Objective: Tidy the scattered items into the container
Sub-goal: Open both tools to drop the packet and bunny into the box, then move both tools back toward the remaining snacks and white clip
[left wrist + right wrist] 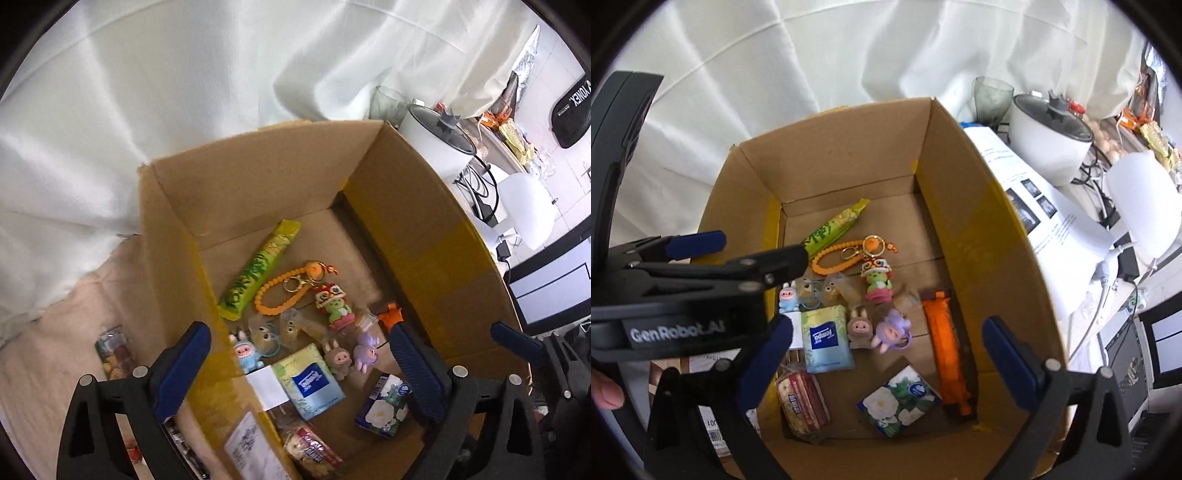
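An open cardboard box (258, 173) (849, 136) holds a green snack bar (258, 269) (834, 229), an orange bead keychain (280, 291), small toy figures (334, 299) (877, 282), a blue tissue pack (312, 380) (825, 339), a floral tissue pack (384, 406) (899, 402), a biscuit pack (803, 400) and an orange tool (945, 350). My left gripper (299, 369) is open and empty above the box's left wall; it also shows in the right wrist view (753, 247). My right gripper (886, 354) is open and empty above the box. A snack packet (112, 350) lies outside on the cloth.
White cloth (147, 92) drapes behind and left of the box. A white rice cooker (1052, 136), a glass (991, 96), printed paper (1034, 192), cables and a monitor (554, 288) stand to the right.
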Motion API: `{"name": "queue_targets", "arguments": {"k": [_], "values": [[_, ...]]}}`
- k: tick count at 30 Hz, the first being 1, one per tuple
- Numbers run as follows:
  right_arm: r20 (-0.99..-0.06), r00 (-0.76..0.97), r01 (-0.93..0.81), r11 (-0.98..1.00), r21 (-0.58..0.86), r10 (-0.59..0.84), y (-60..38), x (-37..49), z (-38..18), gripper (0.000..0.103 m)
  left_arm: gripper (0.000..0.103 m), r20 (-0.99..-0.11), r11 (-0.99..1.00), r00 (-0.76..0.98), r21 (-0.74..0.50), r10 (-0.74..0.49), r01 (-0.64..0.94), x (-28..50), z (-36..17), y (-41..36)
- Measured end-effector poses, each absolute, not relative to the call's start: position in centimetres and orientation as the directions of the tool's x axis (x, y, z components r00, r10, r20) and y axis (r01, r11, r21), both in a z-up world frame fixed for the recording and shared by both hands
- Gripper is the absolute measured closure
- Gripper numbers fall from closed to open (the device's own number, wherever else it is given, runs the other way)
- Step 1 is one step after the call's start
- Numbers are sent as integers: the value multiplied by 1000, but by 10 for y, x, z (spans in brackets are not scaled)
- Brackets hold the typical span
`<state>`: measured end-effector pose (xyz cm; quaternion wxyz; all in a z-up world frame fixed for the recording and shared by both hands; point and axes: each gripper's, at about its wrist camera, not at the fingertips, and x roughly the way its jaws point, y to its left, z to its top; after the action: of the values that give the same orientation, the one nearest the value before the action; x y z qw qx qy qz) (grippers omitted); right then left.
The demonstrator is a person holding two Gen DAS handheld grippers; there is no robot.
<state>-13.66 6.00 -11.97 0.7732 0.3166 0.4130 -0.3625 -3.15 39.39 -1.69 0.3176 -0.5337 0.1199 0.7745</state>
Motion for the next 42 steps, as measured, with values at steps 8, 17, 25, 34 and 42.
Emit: {"name": "queue_targets", "arguments": {"k": [8,17,25,34,42], "values": [[-843,420,807,564,177,-336,64,-123,-99,0,5,-871,-781,-250,-210,423,-588,-40,14,348],[-803,501,724,664,185,-323,93,-68,-65,0,5,-861,-891,-371,-180,348,-417,-65,25,230],[-762,589,598,779,188,-269,138,7,-37,0,5,-874,-959,-418,-157,247,-237,-77,14,122],[-774,606,491,852,183,-183,179,65,-41,0,5,-887,-982,-426,-141,181,-123,-75,-3,55],[-801,587,437,877,197,-113,197,85,-73,0,5,-912,-987,-383,-105,145,-124,-76,-44,52]]}}
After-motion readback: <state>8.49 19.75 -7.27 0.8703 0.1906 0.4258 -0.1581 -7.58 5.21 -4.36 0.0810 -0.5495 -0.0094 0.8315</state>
